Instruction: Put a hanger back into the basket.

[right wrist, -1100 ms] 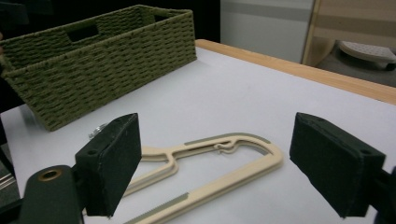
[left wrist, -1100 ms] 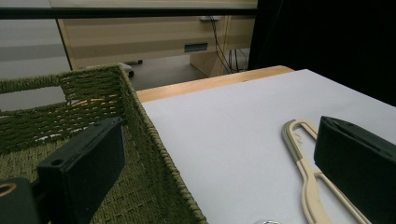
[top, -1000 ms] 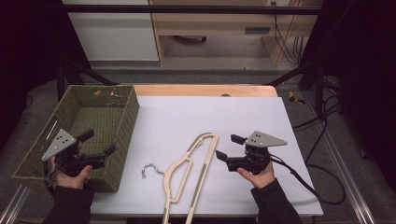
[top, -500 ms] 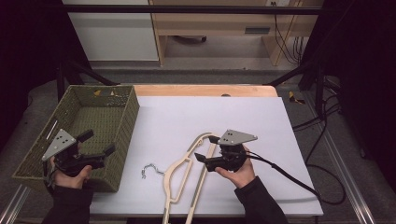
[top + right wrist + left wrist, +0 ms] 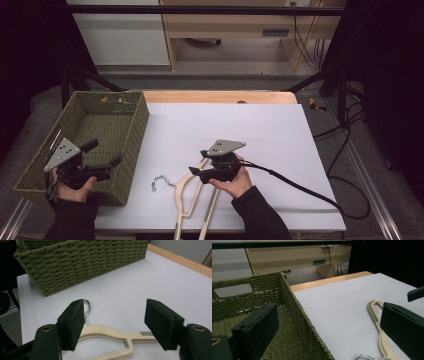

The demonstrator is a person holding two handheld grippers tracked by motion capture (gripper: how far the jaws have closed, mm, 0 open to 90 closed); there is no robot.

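Note:
A cream hanger (image 5: 182,192) with a metal hook (image 5: 159,182) lies flat on the white table, near the front edge. My right gripper (image 5: 198,162) hovers low over the hanger's neck, pointing left toward the hook. Its jaws have just been closing but stand open. In the right gripper view the hanger (image 5: 110,333) lies under the gap of the gripper (image 5: 115,315), and the pads do not touch it. The hook (image 5: 86,306) shows by the left pad. My left gripper (image 5: 105,152) stands open over the near right corner of the green woven basket (image 5: 132,145), with nothing in it.
The basket (image 5: 294,307) takes up the table's left side, its right wall close to the hook (image 5: 364,357). A black cable (image 5: 300,185) trails from my right gripper to the right. A wooden strip (image 5: 220,96) edges the far side of the table.
My right hand has moved left across the table, from beside the hanger to over its neck, and its jaws have narrowed. The left hand and the hanger have not moved.

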